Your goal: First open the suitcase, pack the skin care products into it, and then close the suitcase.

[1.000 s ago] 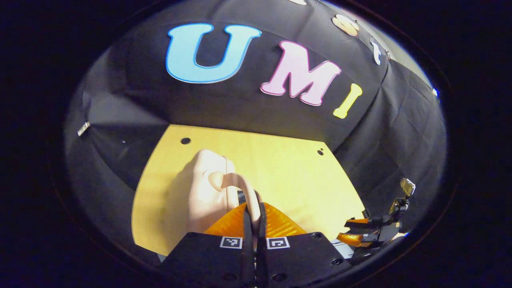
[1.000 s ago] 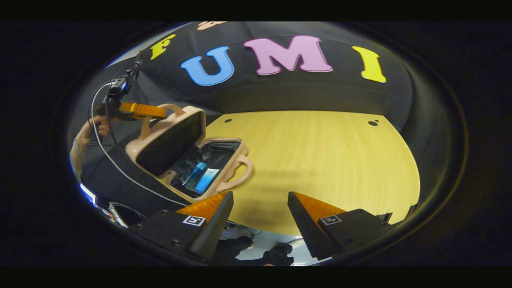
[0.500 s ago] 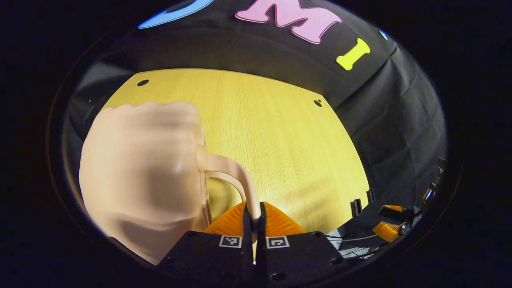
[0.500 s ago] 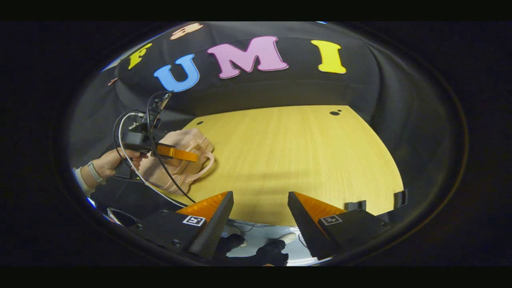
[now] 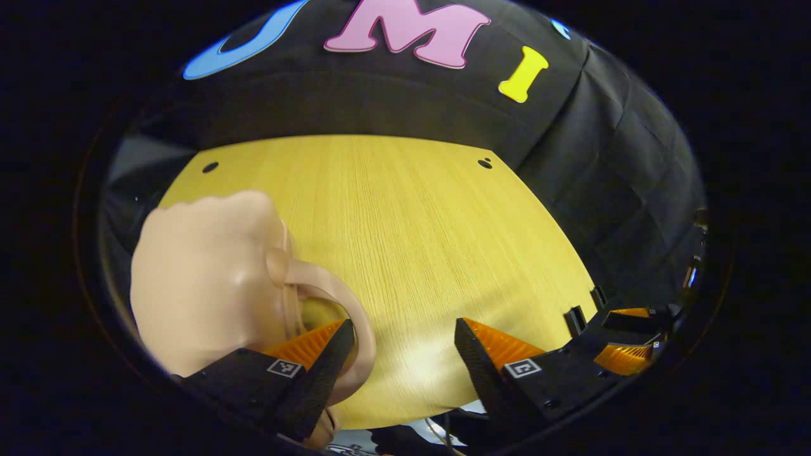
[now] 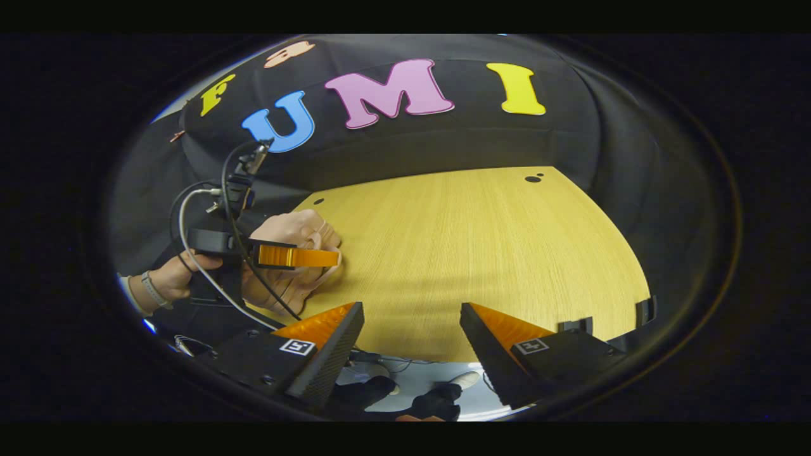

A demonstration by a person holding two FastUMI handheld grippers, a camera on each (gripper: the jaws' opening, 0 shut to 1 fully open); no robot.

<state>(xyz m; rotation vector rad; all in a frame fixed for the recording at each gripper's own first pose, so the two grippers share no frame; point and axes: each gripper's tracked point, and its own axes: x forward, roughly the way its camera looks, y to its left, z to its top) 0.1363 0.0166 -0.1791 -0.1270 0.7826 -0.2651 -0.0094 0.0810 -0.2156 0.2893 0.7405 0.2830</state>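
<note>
The pale pink suitcase [image 5: 203,278] lies closed at the left of the wooden table, and its looped handle [image 5: 355,316] curves out toward me. My left gripper [image 5: 402,354] is open, with the left finger [image 5: 317,361] touching or just beside the handle and nothing between the jaws. The skin care products are hidden inside the case. In the right gripper view the suitcase [image 6: 298,231] sits at the left, with the left gripper [image 6: 332,258] over its near side, held by a hand [image 6: 171,278]. My right gripper [image 6: 412,335] is open over the table's front edge, apart from the case.
The wooden table [image 6: 481,253] stretches bare to the right of the case. Small black clips [image 6: 643,310] stand on its right front edge. Cables [image 6: 190,209] trail from the left gripper. Floor and dark shoes [image 6: 405,399] show below the front edge. The right gripper [image 5: 608,335] shows at the far right.
The suitcase lid came down from open to shut. My left gripper, which was shut on the lid's handle, has let go and opened. The right gripper stayed open, shifting slightly.
</note>
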